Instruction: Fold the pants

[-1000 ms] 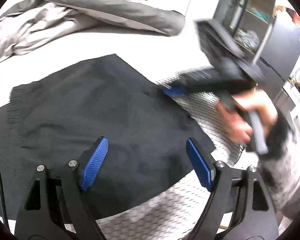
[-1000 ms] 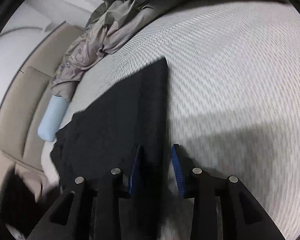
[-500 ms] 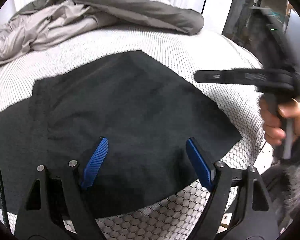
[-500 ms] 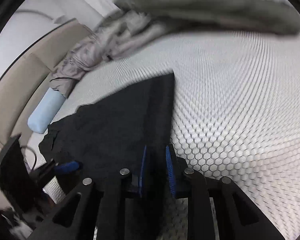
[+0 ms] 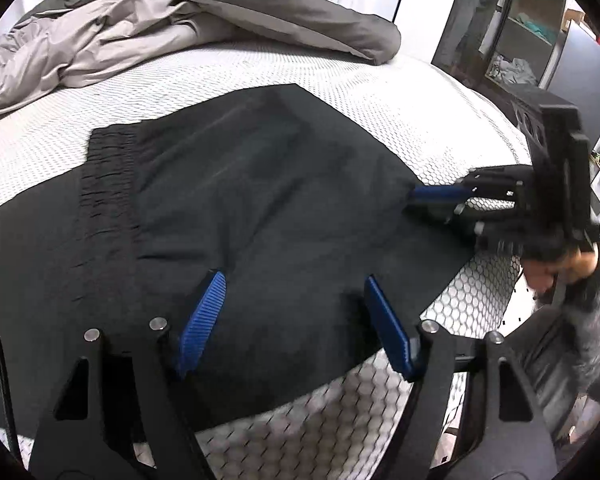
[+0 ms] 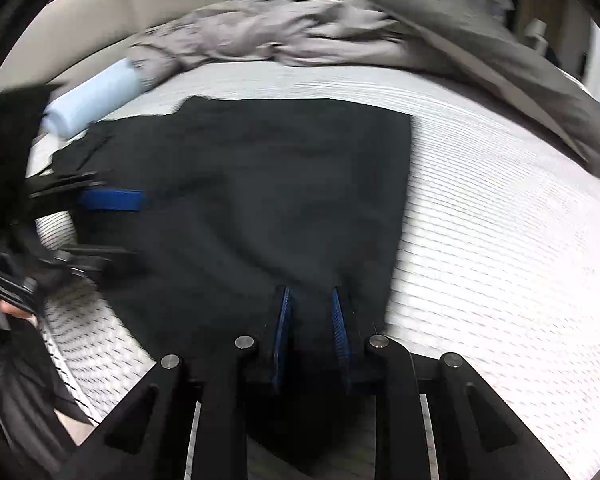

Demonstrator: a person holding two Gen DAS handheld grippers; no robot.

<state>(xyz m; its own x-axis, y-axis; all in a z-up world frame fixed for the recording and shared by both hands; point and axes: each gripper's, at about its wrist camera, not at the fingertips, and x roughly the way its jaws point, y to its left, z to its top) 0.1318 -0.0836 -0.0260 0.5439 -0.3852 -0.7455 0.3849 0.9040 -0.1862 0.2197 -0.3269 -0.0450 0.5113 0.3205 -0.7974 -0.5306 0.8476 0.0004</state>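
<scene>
A white mattress [image 5: 400,92] with a honeycomb-textured cover fills both views, and a heap of grey bedding [image 5: 204,12] is piled along its far side, well apart from the work. A pale blue roll [image 6: 96,98] is seen by the upholstered headboard in the right wrist view. The black pants [image 5: 260,208] are spread on the near part of the mattress, already doubled over at least once into a broad dark panel, with the gathered elastic waistband [image 5: 108,184] lying across the left portion. The left gripper [image 5: 296,320] is held low over the near edge of the cloth with its blue fingers spread wide; whether the tips touch the fabric cannot be told, and nothing is gripped between them. The right gripper [image 6: 312,320] is seen with its fingers drawn close together on the edge of the pants at the right-hand corner, a fold of dark cloth passing between the pads, so the fabric is judged to be pinched there. The step in hand is judged to be a further fold of the panel, with one corner taken and the other not yet. For the next move, the near edge would need to be clamped by the left gripper, and both corners lifted together and carried across evenly, so that the edges are matched without bunching.
</scene>
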